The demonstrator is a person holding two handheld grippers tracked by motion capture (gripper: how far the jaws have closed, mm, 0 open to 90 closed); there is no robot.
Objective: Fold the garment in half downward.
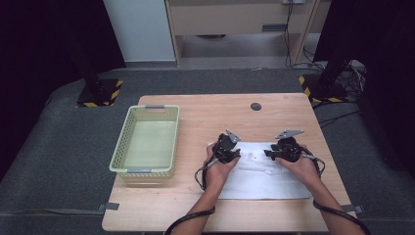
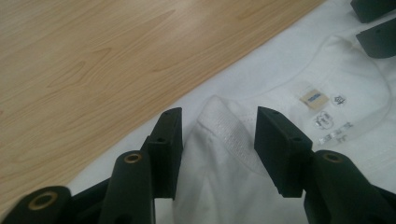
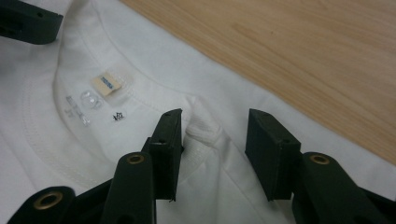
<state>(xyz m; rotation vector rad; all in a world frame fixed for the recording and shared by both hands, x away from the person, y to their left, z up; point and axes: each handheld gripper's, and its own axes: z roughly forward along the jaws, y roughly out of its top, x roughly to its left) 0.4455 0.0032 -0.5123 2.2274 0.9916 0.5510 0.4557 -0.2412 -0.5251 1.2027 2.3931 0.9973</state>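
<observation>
1. a white cotton t-shirt (image 1: 266, 171) lies flat on the light wooden table (image 1: 205, 110), in the right half, its lower hem near the table's front edge and its collar toward the middle of the tabletop.
2. the left gripper (image 1: 233, 155), a black two-jaw tool in the person's left hand (image 1: 219, 167), sits at the left end of the shirt's collar.
3. in the left gripper view its jaws stand apart; a raised fold of ribbed collar (image 2: 223, 128) lies between them, and the pads do not press on it.
4. the right gripper (image 1: 269, 153), held in the right hand (image 1: 302, 167), sits at the right end of the collar, facing the left gripper.
5. in the right gripper view its jaws are parted as well; a bunched fold of collar (image 3: 201, 127) rests against the left pad, clear of the right pad.
6. a small beige neck label (image 3: 108, 83) is sewn inside the collar, between the two grippers.
7. a pale green plastic basket (image 1: 123, 147) stands at the table's left edge, well apart from the shirt.
8. a small dark round disc (image 1: 255, 106) lies near the table's back edge.
</observation>
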